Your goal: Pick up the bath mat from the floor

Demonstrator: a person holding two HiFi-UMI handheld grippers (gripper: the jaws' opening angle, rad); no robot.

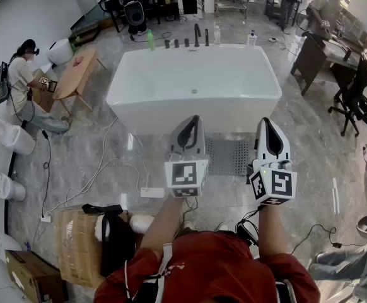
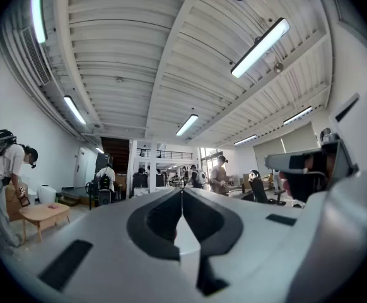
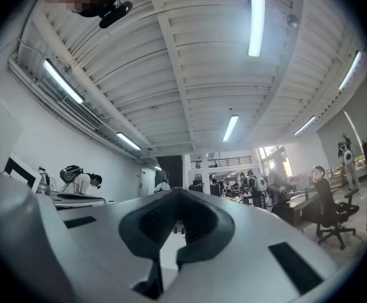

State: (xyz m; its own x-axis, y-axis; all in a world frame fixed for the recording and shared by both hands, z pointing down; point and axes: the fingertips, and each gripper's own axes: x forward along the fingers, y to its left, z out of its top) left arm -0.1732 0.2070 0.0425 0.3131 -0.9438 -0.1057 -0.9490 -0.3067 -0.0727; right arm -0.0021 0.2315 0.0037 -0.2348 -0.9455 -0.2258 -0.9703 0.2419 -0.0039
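bath mat (image 1: pixel 231 157) on floor (image 1: pixel 309 145), before bathtub (image 1: pixel 171 115) | table (image 1: pixel 76 74) left of bathtub

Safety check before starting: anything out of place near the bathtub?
Loose white cables trail across the grey floor left of the white bathtub, a possible trip hazard. The grey perforated bath mat lies flat, straight.

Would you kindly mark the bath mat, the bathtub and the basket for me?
Bath mat (image 1: pixel 229 156), head view, its middle.
Bathtub (image 1: pixel 152 115), head view, front wall.
Basket (image 1: pixel 76 251), head view, woven wall.
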